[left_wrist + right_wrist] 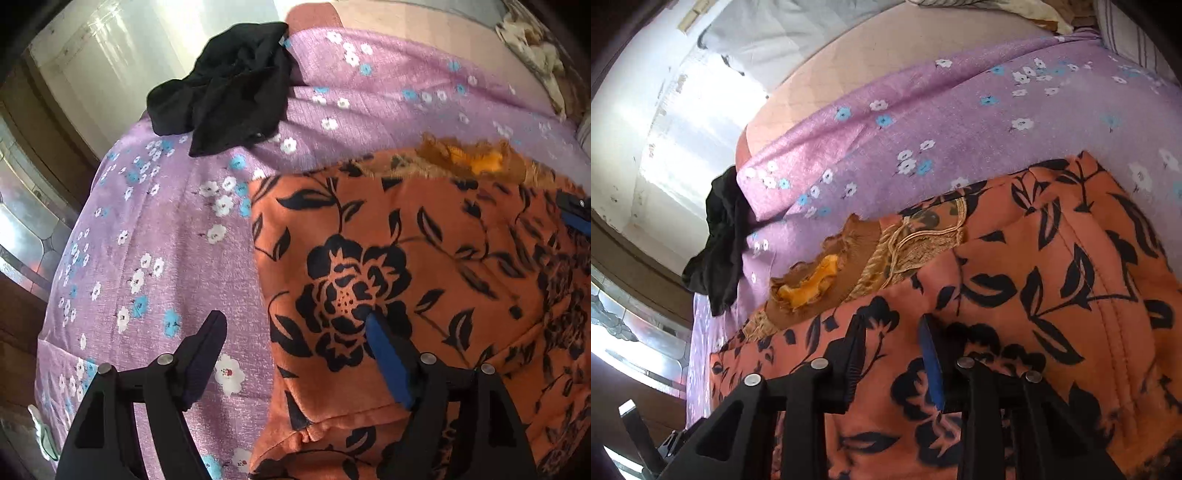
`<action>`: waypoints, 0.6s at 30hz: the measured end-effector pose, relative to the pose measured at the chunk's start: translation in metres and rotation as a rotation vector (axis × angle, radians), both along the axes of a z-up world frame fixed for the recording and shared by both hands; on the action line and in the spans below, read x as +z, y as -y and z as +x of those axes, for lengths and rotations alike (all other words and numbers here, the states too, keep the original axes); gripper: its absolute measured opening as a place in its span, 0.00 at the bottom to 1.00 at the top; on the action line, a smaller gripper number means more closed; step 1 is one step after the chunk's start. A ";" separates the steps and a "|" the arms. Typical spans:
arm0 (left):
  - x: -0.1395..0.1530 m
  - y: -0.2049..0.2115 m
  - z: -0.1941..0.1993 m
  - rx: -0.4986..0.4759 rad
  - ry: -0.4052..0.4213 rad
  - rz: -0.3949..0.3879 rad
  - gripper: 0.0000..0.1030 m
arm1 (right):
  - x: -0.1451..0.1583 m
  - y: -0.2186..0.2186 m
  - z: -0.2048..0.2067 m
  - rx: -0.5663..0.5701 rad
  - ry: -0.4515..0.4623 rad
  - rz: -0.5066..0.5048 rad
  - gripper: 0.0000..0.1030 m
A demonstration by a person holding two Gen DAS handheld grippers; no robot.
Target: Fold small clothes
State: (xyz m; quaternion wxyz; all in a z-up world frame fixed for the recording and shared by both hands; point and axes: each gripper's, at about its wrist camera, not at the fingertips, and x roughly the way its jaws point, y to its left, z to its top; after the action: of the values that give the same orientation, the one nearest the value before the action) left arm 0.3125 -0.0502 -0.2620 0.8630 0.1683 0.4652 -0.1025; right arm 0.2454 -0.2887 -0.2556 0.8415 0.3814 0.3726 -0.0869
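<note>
- Left claw [295, 332]: jaws are held wide apart and empty. One finger is over the sheet [166, 240], the other over the left part of the garment [424, 277].
- Right claw [892, 336]: jaws are partly closed; a grip on cloth cannot be told.
- The garment is spread on the sheet, directly beneath both claws, its left edge between the left fingers.
- Its long axis cannot be judged; the embroidered neckline [886, 251] is pointed away from both claws.
- A black cloth [229, 92] is well apart.

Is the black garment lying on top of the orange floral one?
No, the crumpled black garment sits apart on the purple flowered bedsheet, with bare sheet between it and the orange floral garment.
</note>
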 end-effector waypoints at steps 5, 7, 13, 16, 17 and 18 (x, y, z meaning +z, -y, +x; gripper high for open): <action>0.008 0.000 0.000 0.011 0.021 -0.034 0.76 | 0.024 -0.041 -0.004 0.184 0.067 0.078 0.34; -0.001 0.002 0.002 0.010 0.006 0.016 0.76 | 0.020 -0.069 0.005 0.287 0.024 0.064 0.34; -0.005 -0.005 0.007 0.035 -0.044 -0.001 0.77 | 0.014 -0.100 0.007 0.403 -0.124 0.026 0.35; -0.010 -0.009 0.010 0.055 -0.072 -0.007 0.79 | 0.008 -0.101 0.002 0.447 -0.164 0.029 0.34; -0.010 -0.011 0.010 0.061 -0.077 -0.014 0.80 | 0.006 -0.102 0.000 0.455 -0.158 0.019 0.33; -0.010 -0.013 0.010 0.066 -0.085 -0.021 0.80 | 0.006 -0.103 -0.003 0.458 -0.165 0.015 0.33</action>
State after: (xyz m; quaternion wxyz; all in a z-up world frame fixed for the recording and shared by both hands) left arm 0.3226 -0.0375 -0.2724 0.8472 0.1392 0.5055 -0.0861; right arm 0.2426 -0.1858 -0.2498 0.8032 0.2847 0.5174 0.0779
